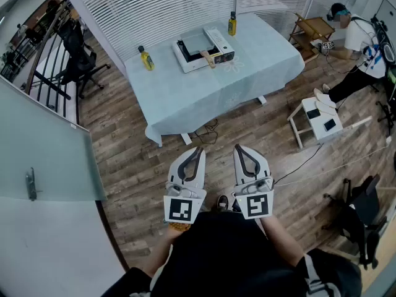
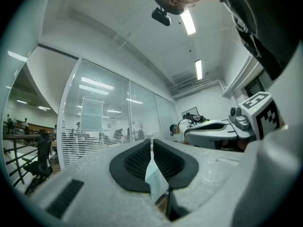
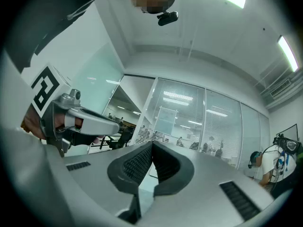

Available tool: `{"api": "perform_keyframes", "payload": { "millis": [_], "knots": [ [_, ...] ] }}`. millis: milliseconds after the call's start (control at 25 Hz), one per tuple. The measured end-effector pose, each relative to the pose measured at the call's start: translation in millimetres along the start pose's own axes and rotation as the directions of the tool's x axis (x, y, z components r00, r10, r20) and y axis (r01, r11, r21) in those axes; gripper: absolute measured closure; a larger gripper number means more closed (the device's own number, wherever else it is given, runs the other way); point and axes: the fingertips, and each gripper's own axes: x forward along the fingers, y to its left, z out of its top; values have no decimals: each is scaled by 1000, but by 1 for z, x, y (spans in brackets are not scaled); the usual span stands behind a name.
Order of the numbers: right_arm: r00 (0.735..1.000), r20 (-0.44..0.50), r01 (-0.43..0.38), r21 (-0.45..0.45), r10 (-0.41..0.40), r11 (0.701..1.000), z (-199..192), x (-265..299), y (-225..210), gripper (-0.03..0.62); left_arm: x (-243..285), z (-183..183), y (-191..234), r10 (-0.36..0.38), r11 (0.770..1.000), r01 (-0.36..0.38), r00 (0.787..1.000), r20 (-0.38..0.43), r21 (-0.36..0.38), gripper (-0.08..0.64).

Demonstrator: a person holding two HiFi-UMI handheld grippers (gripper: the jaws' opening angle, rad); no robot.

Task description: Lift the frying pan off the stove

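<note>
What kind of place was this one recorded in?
Likely an office set up for recording: slatted blinds along the wall, an office chair, and a cloth-covered table carrying a portable stove.

Open floor (image 1: 247, 135) before table (image 1: 185, 94); 2 bottles (image 1: 146, 59) flank the stove (image 1: 220, 42).

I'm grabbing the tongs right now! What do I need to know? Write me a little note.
Left tongs: shut, nothing in them.
Right tongs: shut, nothing in them.
Both are held close to the body, well short of the table.
The frying pan sits on the stove on the table, between two yellow bottles.
Done: nothing yet; the pan is untouched.
Left: step up to the table, open the tongs, grip the pan's handle, lift the pan off the stove.
</note>
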Motion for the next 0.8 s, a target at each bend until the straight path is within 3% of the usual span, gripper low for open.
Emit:
{"api": "perform_keyframes", "payload": {
  "millis": [400,800],
  "knots": [
    [987,-96,-115,114,126,987,-32,-12,-7,589,8,-4,-24,59,998,-59,998,-8,-26,528],
    [980,-161,-96,138,118,986,-61,15,-17,589,30,-29,-8,69,995,-72,997,-45,-71,528]
  ]
}}
